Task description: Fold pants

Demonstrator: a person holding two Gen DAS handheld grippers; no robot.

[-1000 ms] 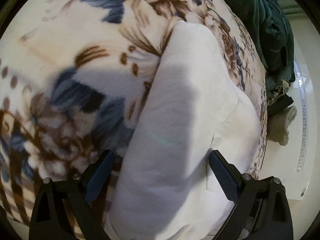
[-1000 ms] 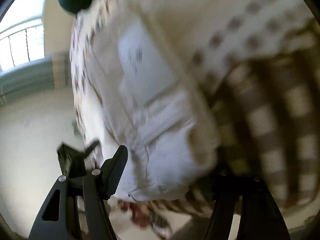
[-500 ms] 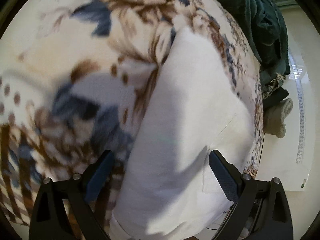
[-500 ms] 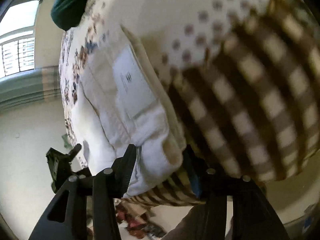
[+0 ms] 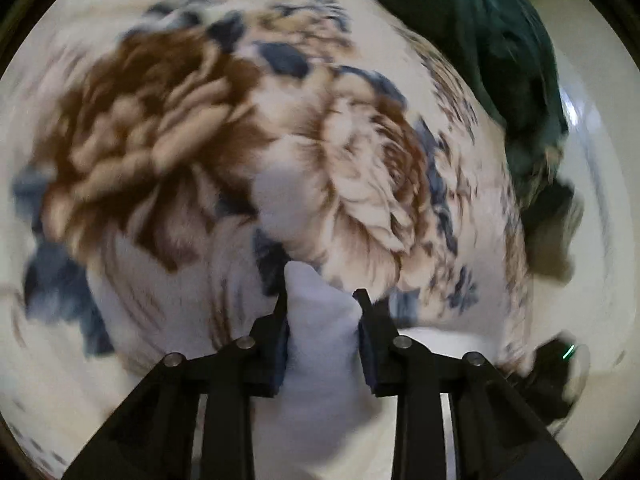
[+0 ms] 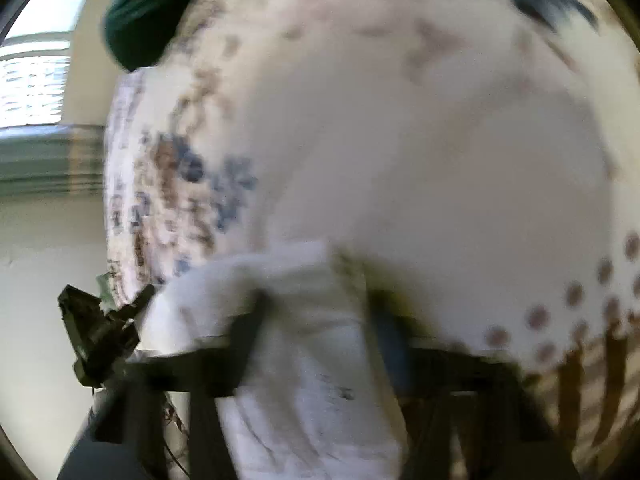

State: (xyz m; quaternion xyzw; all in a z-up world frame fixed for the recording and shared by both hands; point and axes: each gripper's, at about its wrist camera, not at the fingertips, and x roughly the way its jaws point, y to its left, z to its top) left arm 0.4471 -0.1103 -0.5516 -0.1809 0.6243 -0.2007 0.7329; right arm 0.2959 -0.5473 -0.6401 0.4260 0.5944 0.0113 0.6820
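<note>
Blurring: both views are smeared by motion, the right wrist view worst — its fingers show only as dark streaks.
Left gripper (image 5: pixel 322 300): clenched on a bunched fold of the white pants (image 5: pixel 320 344), cloth pinched between the two black fingers and bulging above and below them.
Right gripper (image 6: pixel 320 320): fingers flank a wad of the pants (image 6: pixel 304 360); they look closed on it, though the blur hides the contact itself.
Pants: soft, matte white cloth, lifted in front of the blanket; a faint printed label shows in the right wrist view, too blurred to read. Most of the garment is cut off at the lower edge.
Blanket (image 5: pixel 200 140): fleecy, cream, with large brown and blue flowers — dots and brown stripes at one edge (image 6: pixel 580 340).
Green cloth (image 5: pixel 480 40): dark, crumpled heap at the blanket's far edge.
Window (image 6: pixel 32 80): bright, overexposed, details lost.
</note>
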